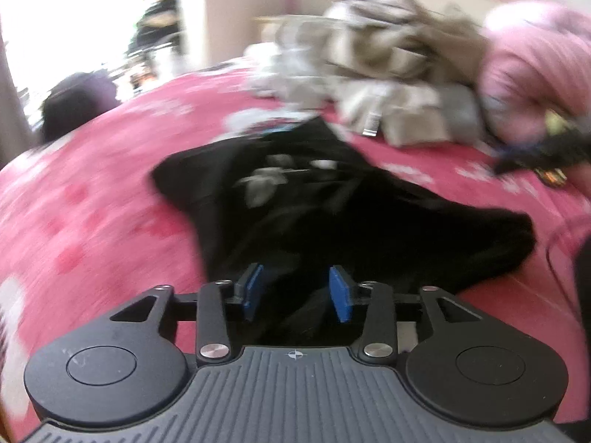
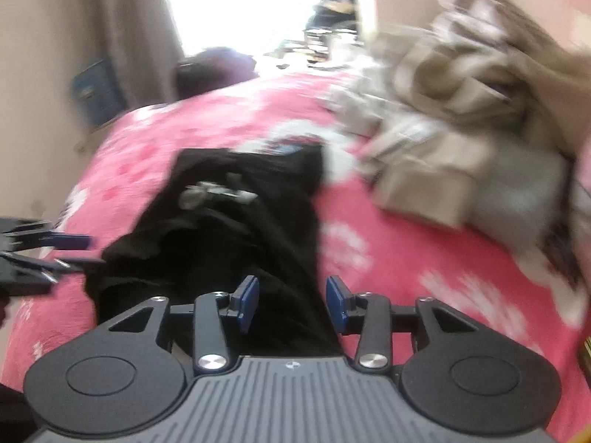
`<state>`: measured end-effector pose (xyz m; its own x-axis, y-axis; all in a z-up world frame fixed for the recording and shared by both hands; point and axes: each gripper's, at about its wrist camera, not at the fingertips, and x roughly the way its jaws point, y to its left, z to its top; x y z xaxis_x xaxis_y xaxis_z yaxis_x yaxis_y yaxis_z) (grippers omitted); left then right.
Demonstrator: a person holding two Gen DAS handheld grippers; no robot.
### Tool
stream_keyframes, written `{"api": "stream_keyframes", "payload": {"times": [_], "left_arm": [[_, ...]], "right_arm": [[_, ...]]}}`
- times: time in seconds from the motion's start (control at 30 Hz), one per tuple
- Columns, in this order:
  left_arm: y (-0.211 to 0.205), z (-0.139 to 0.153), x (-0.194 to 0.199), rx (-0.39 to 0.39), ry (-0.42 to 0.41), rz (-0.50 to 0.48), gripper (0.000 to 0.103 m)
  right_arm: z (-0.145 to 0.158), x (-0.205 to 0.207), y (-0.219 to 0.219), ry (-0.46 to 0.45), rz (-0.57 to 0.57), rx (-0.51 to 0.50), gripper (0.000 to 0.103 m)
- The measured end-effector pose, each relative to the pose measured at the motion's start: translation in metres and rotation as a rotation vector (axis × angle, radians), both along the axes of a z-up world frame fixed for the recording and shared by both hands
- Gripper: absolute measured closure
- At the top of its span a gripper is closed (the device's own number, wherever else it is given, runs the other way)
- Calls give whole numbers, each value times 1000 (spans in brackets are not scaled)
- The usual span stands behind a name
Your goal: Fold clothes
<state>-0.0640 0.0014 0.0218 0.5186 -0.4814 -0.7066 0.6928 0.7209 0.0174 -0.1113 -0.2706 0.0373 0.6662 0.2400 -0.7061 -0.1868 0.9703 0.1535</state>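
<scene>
Black garment lies rumpled on bed, long axis running fwd from me; both my jaws apart, empty, over its near end, left gripper & right gripper abt equally close.

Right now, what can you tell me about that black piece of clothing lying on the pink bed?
The black garment is soft, dark cloth with a pale printed design on its front. It lies spread but rumpled on the pink flowered bedcover, not yet folded. The left claw and the right claw both stand open over its near edge, with cloth between the blue pads. The pictures are blurred, so the kind of garment is unclear.
</scene>
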Motion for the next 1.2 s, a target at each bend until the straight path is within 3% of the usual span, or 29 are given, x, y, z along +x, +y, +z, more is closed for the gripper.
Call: {"api": "stream_keyframes", "payload": {"times": [0.1,0.2,0.27,0.3,0.33,0.37,0.4,0.57,0.77,1.03,1.2], "left_arm": [[-18,-20,1,48,-9,-39,53],[-21,-36,5,88,-16,-10,58],[-18,-44,10,91,1,29,81],[-12,-46,13,82,22,52,88],[-6,-46,15,71,40,76,98],[0,-46,17,59,58,100,101],[6,-45,18,48,68,117,101],[34,-29,5,55,72,126,102],[66,-9,-14,92,87,117,102],[96,-5,-50,112,224,106,102],[101,-16,-71,138,309,77,102]], "right_arm": [[-17,22,30,-2,74,-28,43],[-39,44,55,30,119,-55,44],[-41,45,51,33,107,-42,47],[-40,43,47,31,95,-33,60],[-39,42,43,30,84,-23,84],[-38,40,39,29,73,-13,95],[-37,39,35,27,61,-3,97],[-32,32,14,20,5,46,98],[-15,-17,11,80,157,102,98],[-16,-79,19,214,314,171,98],[-28,-94,14,326,296,234,98]]}}
